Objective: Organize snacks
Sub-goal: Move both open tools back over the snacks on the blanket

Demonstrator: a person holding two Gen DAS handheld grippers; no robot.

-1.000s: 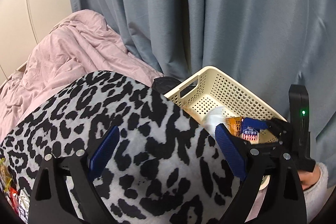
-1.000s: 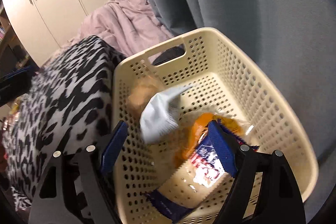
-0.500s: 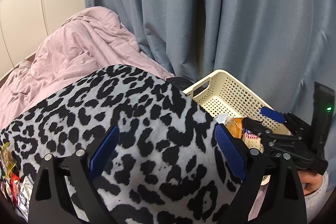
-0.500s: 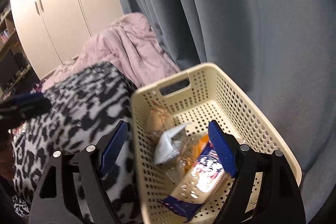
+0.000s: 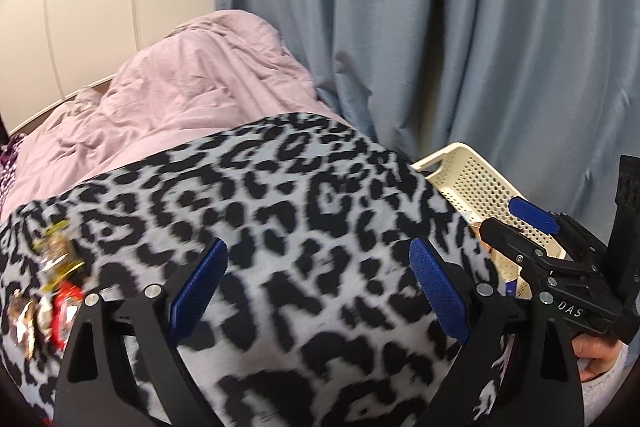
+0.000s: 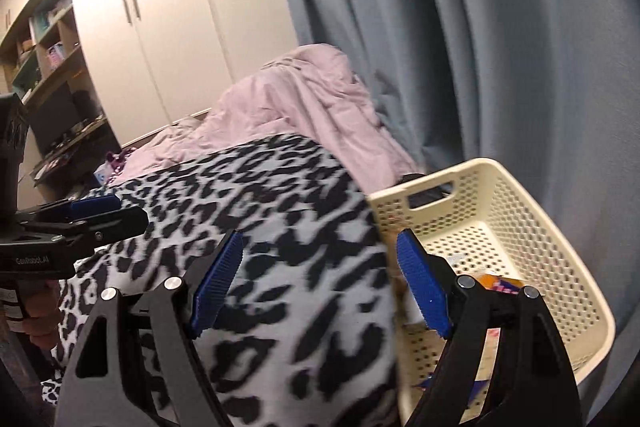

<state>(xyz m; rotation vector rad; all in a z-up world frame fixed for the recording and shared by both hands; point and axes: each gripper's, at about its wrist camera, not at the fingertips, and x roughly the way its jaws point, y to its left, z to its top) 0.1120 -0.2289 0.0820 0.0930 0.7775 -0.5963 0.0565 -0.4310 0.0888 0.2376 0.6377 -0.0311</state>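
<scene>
We were between picks: our right gripper (image 6: 318, 287) and left gripper (image 5: 318, 289) both gaped empty. Some snacks lay in the basket (image 6: 532, 227); loose snacks (image 5: 52, 291) on the leopard blanket (image 5: 280, 195) needed fetching next.

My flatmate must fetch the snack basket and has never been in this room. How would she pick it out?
Find the blue-grey curtain; at its foot, beside the leopard-print blanket, stands the basket. It is the only hard, cream, perforated plastic thing among soft fabrics, with a slot handle and snack packets inside.
</scene>
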